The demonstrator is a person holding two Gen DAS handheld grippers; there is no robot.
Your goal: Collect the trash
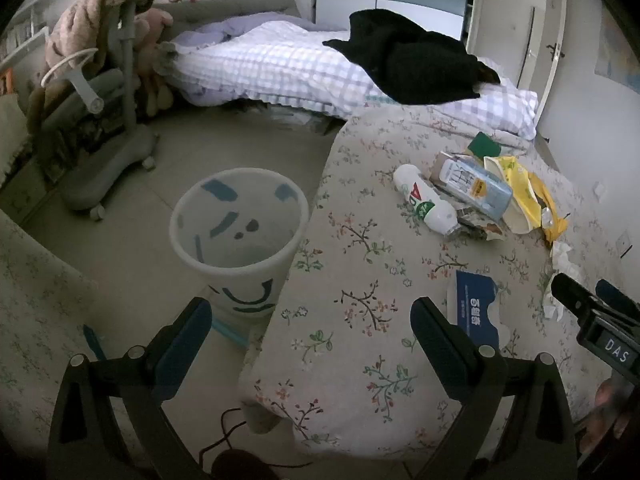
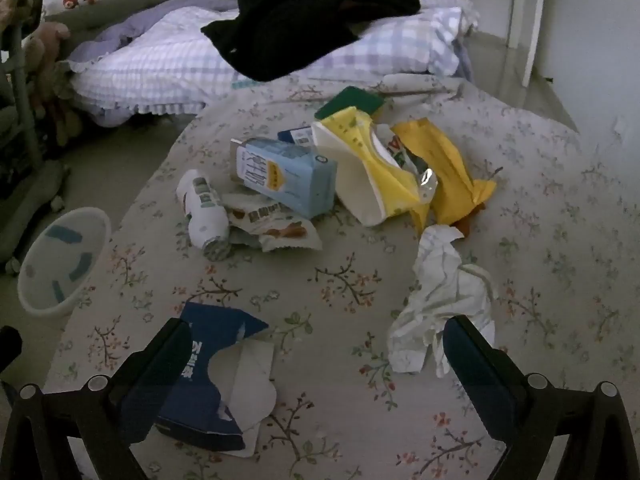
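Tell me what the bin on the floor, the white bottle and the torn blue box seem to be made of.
Bin: looks like translucent matte plastic; its blue markings show through the wall.
White bottle: probably plastic with a smooth printed sleeve and a ribbed cap end.
Torn blue box: apparently thin cardboard, printed blue outside and pale inside, its ragged edge pointing to paperboard.

Dim bedroom, tiled floor (image 1: 132, 240), bed (image 1: 280, 64)

Your left gripper (image 1: 310, 316) hangs with jaws spread wide, nothing between them; your right gripper (image 2: 316, 338) likewise gapes, holding nothing.
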